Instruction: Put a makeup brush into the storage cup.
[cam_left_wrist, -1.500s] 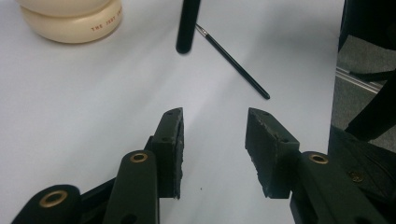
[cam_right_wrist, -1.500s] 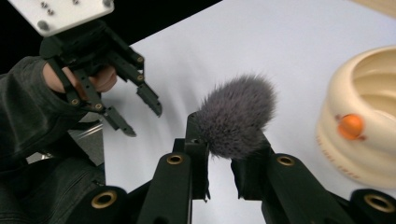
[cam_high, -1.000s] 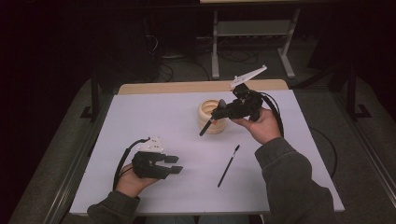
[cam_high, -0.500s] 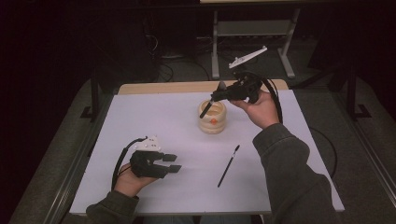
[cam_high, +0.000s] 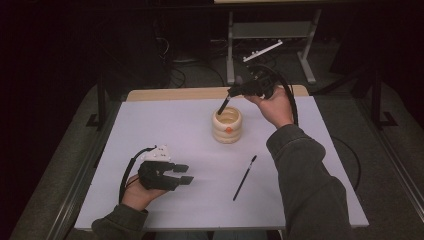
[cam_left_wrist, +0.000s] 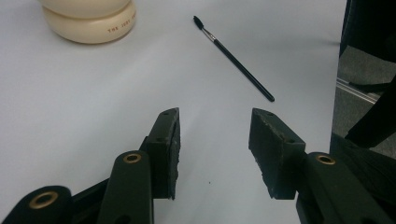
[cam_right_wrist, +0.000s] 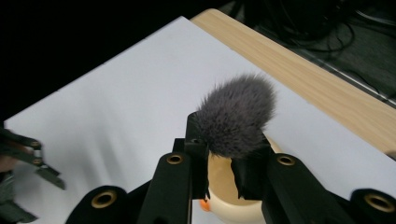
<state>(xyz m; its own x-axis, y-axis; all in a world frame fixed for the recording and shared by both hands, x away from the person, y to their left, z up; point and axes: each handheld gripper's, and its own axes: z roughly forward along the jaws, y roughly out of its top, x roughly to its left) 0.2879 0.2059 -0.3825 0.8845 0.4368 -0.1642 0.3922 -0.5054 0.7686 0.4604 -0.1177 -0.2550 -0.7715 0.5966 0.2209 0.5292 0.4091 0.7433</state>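
White paper covered the worktop (cam_high: 165, 130) where the right hand-held gripper (cam_right_wrist: 223, 154), clamped on a light, soft-bristled makeup brush (cam_right_wrist: 236, 114) best pinched at its stiff handle, hovered at twelve o'clock over the cream holder (cam_high: 226, 126).

Light fell from above onto the white worktop (cam_high: 165, 135), which stood as the one bright patch in the high view while the floor and the room behind sank into near black. That view was soft and a little grainy, with no glare. In the left gripper view the worktop read pale and even; the thin brush (cam_left_wrist: 232, 57) threw a faint shadow, and the jaws at the bottom were sharp. In the right gripper view the grey bristles (cam_right_wrist: 236, 114) were fuzzy-edged, the top left corner was black, and the wooden edge (cam_right_wrist: 299, 79) glowed warm.
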